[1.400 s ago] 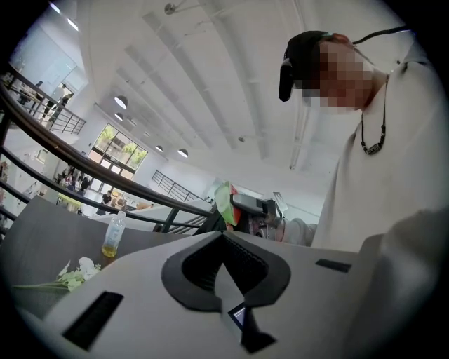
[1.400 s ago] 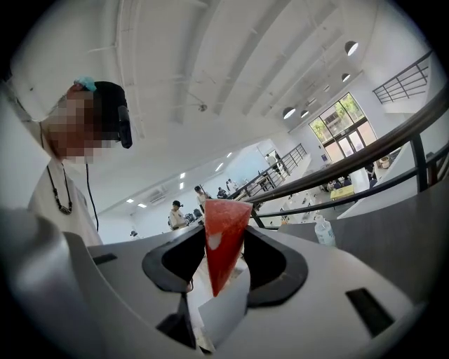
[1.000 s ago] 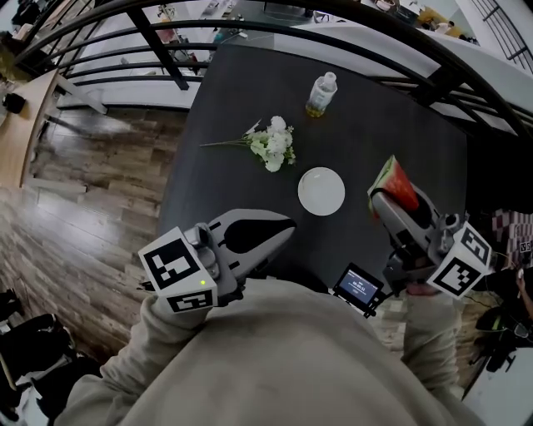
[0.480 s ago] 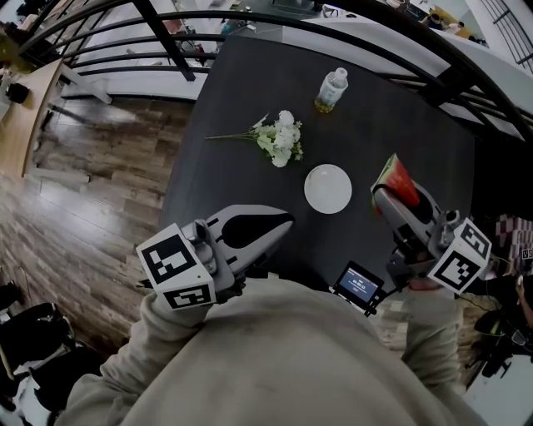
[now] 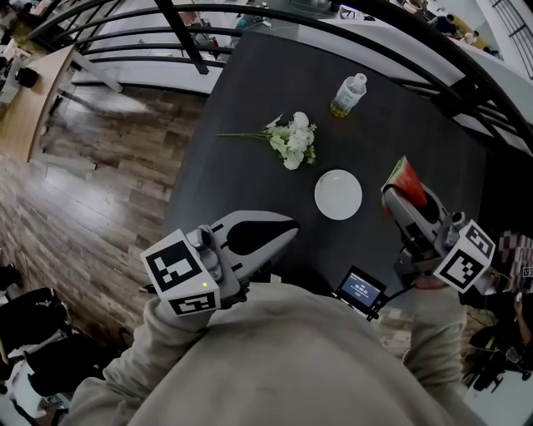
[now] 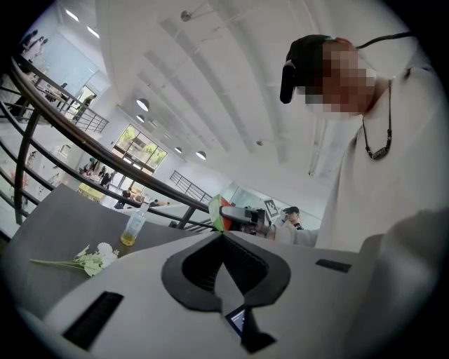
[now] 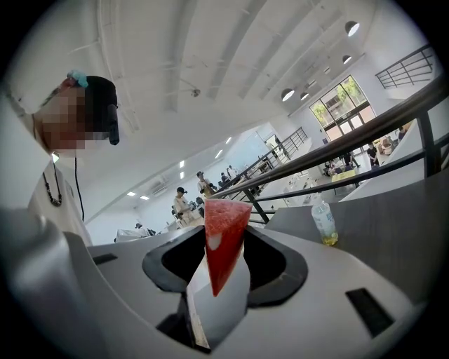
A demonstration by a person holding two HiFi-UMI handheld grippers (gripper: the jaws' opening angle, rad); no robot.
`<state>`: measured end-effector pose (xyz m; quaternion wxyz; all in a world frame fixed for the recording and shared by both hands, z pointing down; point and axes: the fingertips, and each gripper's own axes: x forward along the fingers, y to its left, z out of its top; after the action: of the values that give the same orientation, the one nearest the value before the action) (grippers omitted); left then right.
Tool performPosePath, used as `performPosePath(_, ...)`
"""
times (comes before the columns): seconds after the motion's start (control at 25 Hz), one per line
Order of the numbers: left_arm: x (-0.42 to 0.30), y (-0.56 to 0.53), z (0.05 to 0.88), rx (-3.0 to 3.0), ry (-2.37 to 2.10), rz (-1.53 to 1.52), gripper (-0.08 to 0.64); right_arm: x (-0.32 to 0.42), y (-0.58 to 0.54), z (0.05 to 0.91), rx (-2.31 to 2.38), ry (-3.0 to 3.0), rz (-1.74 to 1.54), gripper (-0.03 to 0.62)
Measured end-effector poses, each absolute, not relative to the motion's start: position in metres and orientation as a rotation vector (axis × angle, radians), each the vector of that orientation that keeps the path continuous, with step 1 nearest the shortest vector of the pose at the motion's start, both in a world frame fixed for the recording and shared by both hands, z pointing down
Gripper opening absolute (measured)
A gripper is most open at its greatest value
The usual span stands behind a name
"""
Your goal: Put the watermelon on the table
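A red watermelon slice (image 5: 407, 181) with a green rind stands upright between the jaws of my right gripper (image 5: 396, 196), which is shut on it above the right side of the dark table (image 5: 250, 100). In the right gripper view the watermelon slice (image 7: 223, 238) points tip-down between the jaws of the right gripper (image 7: 219, 277). My left gripper (image 5: 289, 226) hangs over the table's near edge, shut and empty. In the left gripper view the left gripper's (image 6: 223, 235) jaw tips meet, and the watermelon slice (image 6: 215, 212) shows beyond them.
A white plate (image 5: 338, 194) lies on the table just left of the slice. A bunch of white flowers (image 5: 293, 141) lies further left, and a bottle (image 5: 348, 94) stands at the far side. Black railings (image 5: 350, 25) curve behind the table. A small screen (image 5: 360, 289) hangs near my chest.
My right gripper has sunk a little with the watermelon slice still in it. The left gripper has hardly moved. The head view has shifted slightly.
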<state>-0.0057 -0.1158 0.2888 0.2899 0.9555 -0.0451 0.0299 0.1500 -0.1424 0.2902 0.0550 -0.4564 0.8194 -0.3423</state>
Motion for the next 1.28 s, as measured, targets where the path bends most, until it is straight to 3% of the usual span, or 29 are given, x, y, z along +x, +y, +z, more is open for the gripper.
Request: performPosePath(1.28, -0.019, -0.102, 0.323, 2.452, -0.269, 0.118, 0.003, 0.135, -0.167, 0.371, -1.287, 2.594, -1.212, 0.186)
